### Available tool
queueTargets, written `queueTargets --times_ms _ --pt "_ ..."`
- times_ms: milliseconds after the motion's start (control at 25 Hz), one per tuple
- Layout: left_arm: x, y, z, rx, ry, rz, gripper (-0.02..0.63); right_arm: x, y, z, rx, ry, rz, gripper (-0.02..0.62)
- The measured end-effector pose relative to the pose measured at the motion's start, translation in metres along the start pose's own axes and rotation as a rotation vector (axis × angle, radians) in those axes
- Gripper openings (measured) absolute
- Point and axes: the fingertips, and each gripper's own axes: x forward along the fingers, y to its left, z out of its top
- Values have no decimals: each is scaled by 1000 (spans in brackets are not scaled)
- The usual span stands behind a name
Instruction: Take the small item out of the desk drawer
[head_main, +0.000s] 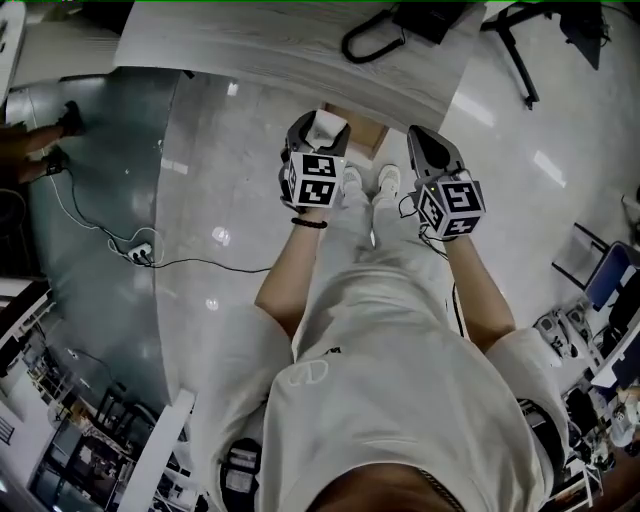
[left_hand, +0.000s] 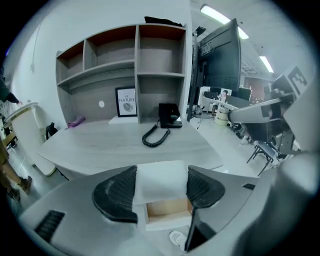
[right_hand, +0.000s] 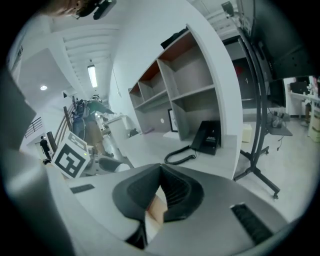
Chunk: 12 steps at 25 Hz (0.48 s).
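Grip: left tongs (left_hand: 161, 189) pinch white small item (left_hand: 159, 175) at frame centre | place: item apparently out of open drawer (left_hand: 167, 210), which shows directly below it, under desk (left_hand: 125, 142) | right tongs (right_hand: 161, 192): pressed together, empty

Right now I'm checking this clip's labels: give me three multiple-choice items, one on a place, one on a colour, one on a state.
1. Where is the telephone? A on the desk; B on a chair; C on the floor.
2. What colour is the item in the left gripper? A black; B white; C purple.
3. How is the drawer? A shut; B open; C taken out.
Answers: A, it stands beside the shelves; B, white shows between the jaws; B, its wooden inside shows.
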Motion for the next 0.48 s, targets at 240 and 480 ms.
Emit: queueTargets --times_ms 240,480 --pt "-55 6 76 37 -148 -13 278 -23 -1 72 -47 -110 -37 -2" --pt "-112 0 141 89 -284 -34 278 -59 -4 118 -60 -176 -81 -2"
